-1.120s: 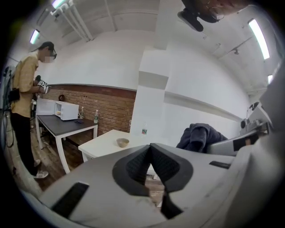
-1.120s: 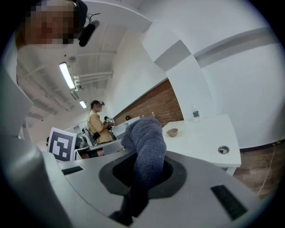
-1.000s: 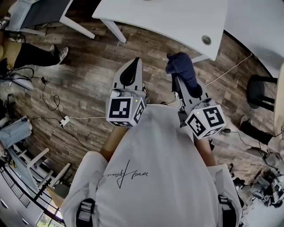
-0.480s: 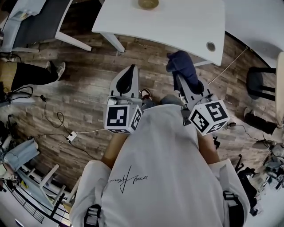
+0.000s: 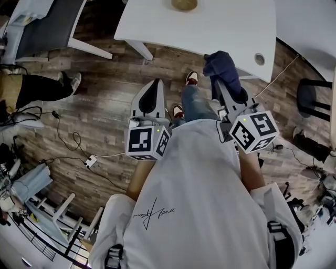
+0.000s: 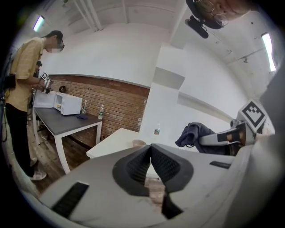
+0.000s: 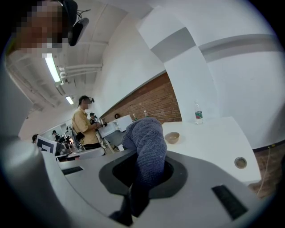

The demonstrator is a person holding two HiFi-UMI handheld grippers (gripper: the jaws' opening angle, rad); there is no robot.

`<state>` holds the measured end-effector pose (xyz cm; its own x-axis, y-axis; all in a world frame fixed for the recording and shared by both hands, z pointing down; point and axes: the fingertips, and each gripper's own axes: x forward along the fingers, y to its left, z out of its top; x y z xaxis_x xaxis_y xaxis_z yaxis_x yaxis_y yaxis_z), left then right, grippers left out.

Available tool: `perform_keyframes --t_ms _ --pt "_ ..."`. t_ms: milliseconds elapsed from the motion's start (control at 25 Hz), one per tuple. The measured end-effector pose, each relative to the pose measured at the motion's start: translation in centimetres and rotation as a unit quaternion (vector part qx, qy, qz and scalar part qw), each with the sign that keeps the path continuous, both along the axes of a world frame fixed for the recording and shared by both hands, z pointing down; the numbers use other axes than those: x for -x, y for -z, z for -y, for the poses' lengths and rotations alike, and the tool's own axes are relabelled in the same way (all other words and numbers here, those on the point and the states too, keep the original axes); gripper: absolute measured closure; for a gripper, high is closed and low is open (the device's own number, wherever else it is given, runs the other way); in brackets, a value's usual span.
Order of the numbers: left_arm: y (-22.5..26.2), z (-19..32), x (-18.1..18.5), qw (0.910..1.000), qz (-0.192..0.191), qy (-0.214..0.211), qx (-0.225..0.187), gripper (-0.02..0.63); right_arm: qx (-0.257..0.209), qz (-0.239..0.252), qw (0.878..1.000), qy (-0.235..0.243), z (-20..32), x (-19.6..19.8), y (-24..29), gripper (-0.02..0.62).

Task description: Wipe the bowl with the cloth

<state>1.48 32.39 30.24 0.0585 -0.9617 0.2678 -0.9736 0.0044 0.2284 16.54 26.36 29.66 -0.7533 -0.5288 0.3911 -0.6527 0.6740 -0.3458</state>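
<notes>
A small tan bowl [image 5: 184, 4] stands on the white table [image 5: 220, 29] at the top edge of the head view. It also shows ahead of both grippers, in the left gripper view as bowl [image 6: 139, 143] and in the right gripper view as bowl [image 7: 172, 137]. My left gripper [image 5: 151, 88] hangs over the wood floor short of the table, jaws shut with nothing between them. My right gripper [image 5: 224, 79] is shut on a dark blue cloth [image 5: 220, 64], bunched at its tip by the table's near edge. The cloth [image 7: 147, 147] hides the right jaws' tips.
A water bottle [image 7: 198, 112] and a round cable hole [image 7: 240, 162] are on the white table. A person in a yellow shirt [image 6: 22, 89] stands at a dark table with a microwave [image 6: 67, 103]. Cables [image 5: 89, 160] lie on the floor at left, beside a grey chair [image 5: 42, 16].
Both grippers have moved forward toward the white table together. The bowl has come into the head view at the top. The cloth stays in the right gripper.
</notes>
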Motion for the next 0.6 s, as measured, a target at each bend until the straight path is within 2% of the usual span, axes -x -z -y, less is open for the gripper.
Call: perform_keyframes --t_ms 240,600 --pt "0.5 5.1 1.7 1.0000 0.009 -0.002 0.004 0.594 0.007 0.012 1.000 0.005 4.8 2.2 -0.2 0.560" --pt "1.8 15.2 0.7 0.9994 0.027 -0.020 0.007 0.592 0.022 0.029 0.999 0.000 12.7 1.3 -0.4 0.560"
